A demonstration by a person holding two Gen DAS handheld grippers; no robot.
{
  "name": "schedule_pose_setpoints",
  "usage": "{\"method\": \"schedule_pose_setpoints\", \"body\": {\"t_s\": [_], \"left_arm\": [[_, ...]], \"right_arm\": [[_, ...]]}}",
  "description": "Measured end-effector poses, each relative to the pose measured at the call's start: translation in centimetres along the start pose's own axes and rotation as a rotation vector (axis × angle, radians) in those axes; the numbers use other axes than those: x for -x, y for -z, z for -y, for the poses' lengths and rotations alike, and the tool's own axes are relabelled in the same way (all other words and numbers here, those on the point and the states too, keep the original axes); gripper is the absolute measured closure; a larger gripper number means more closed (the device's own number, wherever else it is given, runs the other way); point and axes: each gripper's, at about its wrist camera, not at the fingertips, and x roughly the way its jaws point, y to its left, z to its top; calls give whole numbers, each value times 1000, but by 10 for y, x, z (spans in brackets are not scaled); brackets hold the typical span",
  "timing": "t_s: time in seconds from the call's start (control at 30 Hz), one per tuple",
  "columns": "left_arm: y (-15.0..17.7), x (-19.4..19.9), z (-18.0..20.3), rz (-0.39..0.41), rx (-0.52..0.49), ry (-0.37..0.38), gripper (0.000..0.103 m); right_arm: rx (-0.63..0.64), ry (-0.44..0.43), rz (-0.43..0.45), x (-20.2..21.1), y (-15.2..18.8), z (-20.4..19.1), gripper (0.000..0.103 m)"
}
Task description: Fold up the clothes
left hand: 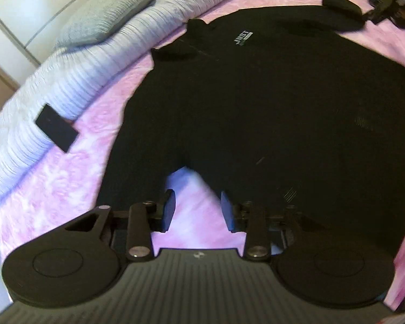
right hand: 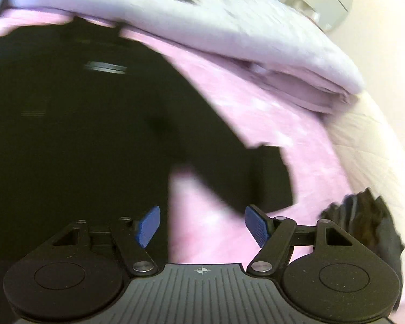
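A black long-sleeved top [left hand: 256, 108] with a small white "JUST" logo [left hand: 243, 37] lies spread flat on a pink bedspread [left hand: 54, 189]. My left gripper [left hand: 198, 210] hovers open over the gap between the body and one sleeve, with only pink cloth showing between its fingers. In the right wrist view the same top [right hand: 67, 135] fills the left side and its other sleeve [right hand: 256, 178] lies out to the right. My right gripper [right hand: 202, 226] stands wide open just short of that sleeve's cuff, with nothing between its blue pads [right hand: 257, 228].
A folded lilac blanket [left hand: 81, 75] and a grey pillow [left hand: 108, 13] lie along the far side of the bed. A flat black rectangle [left hand: 56, 127] rests against the blanket. Dark crumpled clothes [right hand: 364, 216] sit near the mattress edge [right hand: 364, 148]. Dark clutter [left hand: 386, 0] lies beyond the top.
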Motion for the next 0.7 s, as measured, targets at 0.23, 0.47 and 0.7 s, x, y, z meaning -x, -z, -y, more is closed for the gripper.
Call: {"method": "schedule_pose_setpoints", "body": {"t_s": [0.23, 0.47, 0.7], "left_arm": [[-95, -24, 103, -80, -42, 108, 69], [-157, -38, 121, -85, -89, 129, 69], [-208, -53, 123, -47, -123, 181, 69]], "right_arm": [[198, 28, -49, -154, -27, 57, 32], [-15, 47, 18, -146, -10, 112, 80], [-476, 188, -104, -48, 94, 189, 59]]}}
